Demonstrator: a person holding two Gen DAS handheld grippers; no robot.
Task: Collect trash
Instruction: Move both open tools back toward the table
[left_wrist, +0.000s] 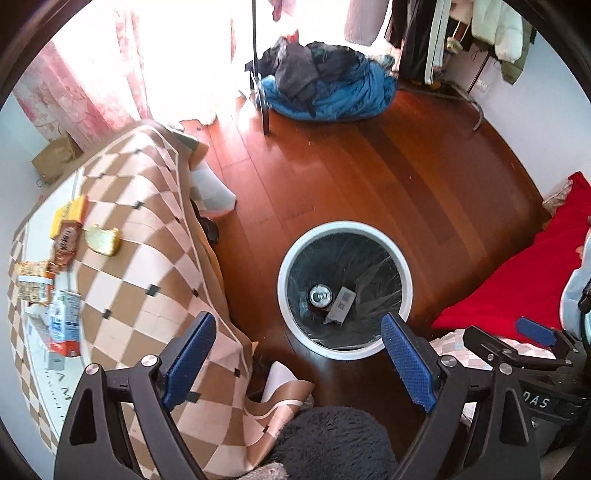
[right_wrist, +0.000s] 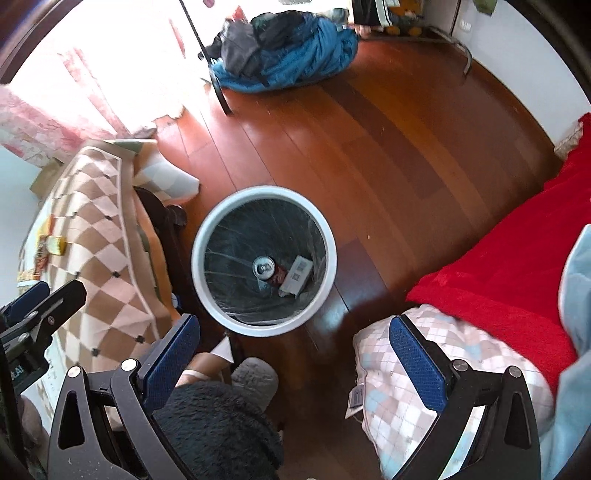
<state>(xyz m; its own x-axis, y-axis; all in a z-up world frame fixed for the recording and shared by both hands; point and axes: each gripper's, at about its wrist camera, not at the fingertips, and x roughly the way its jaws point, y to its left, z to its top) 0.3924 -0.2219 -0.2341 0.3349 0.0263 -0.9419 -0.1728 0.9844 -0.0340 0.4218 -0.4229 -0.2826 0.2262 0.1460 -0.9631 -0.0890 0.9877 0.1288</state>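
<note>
Left wrist view looks down past the left tool (left_wrist: 299, 345), whose blue pads stand wide apart and hold nothing, onto a round white trash bin (left_wrist: 406, 280) lined with a dark bag, standing on the wooden floor (left_wrist: 369, 166). At the bottom of the bin lie a drink can (left_wrist: 320, 296), top end up, and just beside it a small grey carton (left_wrist: 341, 304) with a printed code. The right tool (right_wrist: 295, 345) is likewise spread wide and empty, hovering near the bin with a checked pillow (right_wrist: 424, 369) under its right finger.

Judged from this, the task is partly done: two pieces are already in the bin. Much is left. On the bench, under a brown-and-cream checked cloth (left_wrist: 147, 258), there remain a yellow packet (left_wrist: 70, 218), a brown snack wrapper (left_wrist: 65, 243), a slice of bread in a clear bag (left_wrist: 103, 240), a plastic cup with a printed label (left_wrist: 35, 290), and a blue-and-white wrapper (left_wrist: 64, 321). They lie well apart from the bin, to the left of the left tool. Either tool is free to take the next piece.
</note>
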